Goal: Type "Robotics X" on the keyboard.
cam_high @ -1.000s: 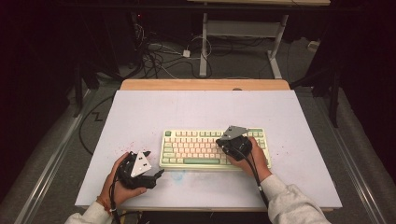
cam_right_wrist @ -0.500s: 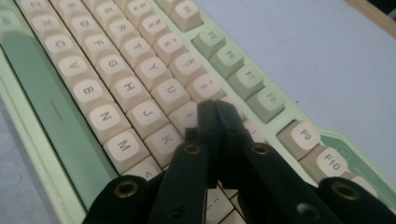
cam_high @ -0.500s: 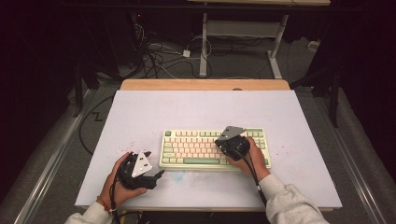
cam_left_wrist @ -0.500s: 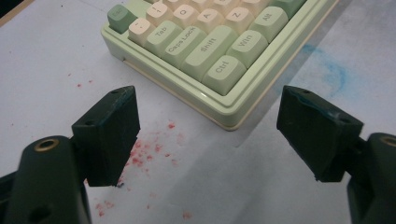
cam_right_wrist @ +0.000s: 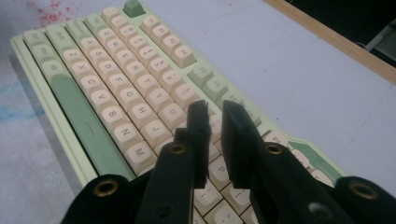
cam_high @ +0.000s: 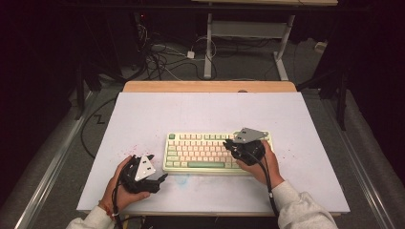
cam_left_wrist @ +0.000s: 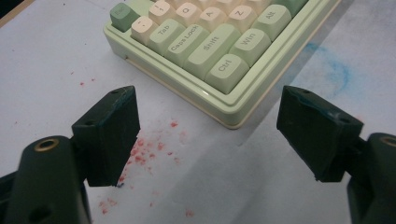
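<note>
The keyboard [cam_high: 217, 151] lies at the centre of the high view, slightly low, on the white counter [cam_high: 191, 114], its long axis running left to right across the frame. The right gripper [cam_high: 234, 144] hangs directly over its right-hand keys, so this hand is by far the nearer one; in the right gripper view the fingers [cam_right_wrist: 198, 126] point down at the letter keys [cam_right_wrist: 140, 100] in the lower middle of the frame, with only a narrow gap between them and nothing held. That gap has just been opening. The keys lie right beneath the tips, so a coming press would likely need only a short drop. The left gripper [cam_high: 161, 179] rests off the keyboard's lower left corner, in the lower left of the high view; in the left gripper view its fingers [cam_left_wrist: 109, 130] stand wide apart and empty, with the corner keys in the upper middle, ahead of them and not touching. No containers are on the counter; red specks [cam_left_wrist: 144, 151] and a blue smear [cam_left_wrist: 336, 70] stain its surface.
</note>
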### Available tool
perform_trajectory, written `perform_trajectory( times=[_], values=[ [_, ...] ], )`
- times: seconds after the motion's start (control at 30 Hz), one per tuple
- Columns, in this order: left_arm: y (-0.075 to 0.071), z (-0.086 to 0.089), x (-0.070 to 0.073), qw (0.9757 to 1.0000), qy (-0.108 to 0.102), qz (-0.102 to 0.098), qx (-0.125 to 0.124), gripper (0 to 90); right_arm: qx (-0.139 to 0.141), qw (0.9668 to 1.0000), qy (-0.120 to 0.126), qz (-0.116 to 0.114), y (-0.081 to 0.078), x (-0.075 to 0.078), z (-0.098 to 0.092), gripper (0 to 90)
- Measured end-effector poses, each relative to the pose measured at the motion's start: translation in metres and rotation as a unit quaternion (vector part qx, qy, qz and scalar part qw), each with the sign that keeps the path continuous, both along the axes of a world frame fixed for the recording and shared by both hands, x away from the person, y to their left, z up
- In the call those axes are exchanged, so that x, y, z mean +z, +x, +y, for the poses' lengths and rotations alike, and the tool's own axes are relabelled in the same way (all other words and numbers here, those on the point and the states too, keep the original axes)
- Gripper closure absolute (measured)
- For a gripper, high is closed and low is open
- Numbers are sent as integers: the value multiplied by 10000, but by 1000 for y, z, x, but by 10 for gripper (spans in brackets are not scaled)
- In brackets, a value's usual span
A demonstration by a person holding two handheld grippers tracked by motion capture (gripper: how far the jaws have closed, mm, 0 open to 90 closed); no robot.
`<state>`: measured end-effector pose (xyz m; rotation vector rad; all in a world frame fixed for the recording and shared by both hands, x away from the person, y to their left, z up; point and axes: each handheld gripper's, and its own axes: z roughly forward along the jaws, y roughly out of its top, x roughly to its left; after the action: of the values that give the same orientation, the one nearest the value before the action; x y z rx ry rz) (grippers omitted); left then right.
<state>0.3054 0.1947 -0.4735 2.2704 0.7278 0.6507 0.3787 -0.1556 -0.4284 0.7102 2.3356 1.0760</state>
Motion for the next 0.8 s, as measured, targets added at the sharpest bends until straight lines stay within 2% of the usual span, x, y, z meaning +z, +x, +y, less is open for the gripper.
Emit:
perform_trajectory(
  times=[0.23, 0.33, 0.43, 0.57, 0.7, 0.8],
  values=[
    [0, 0, 1, 10000, -13, 66, -17, 200, -49, 9998, 134, -166, -8, 5, -2, 564],
    [1, 0, 1, 10000, -2, 33, -21, 200, -63, 9997, 129, -222, -11, 7, -3, 448],
    [1, 0, 1, 10000, -8, 28, -13, 200, -125, 9991, 239, -323, -15, 9, -8, 367],
    [1, 1, 2, 10000, -78, 51, 8, 200, -306, 9982, 183, -481, -21, 11, -12, 310],
    [1, 1, 4, 9997, -218, 73, 14, 202, -276, 9978, 224, -561, -29, 13, -18, 291],
    [1, 2, 6, 9995, -297, 97, 30, 252, -314, 9970, 258, -657, -36, 14, -22, 277]
  ],
)
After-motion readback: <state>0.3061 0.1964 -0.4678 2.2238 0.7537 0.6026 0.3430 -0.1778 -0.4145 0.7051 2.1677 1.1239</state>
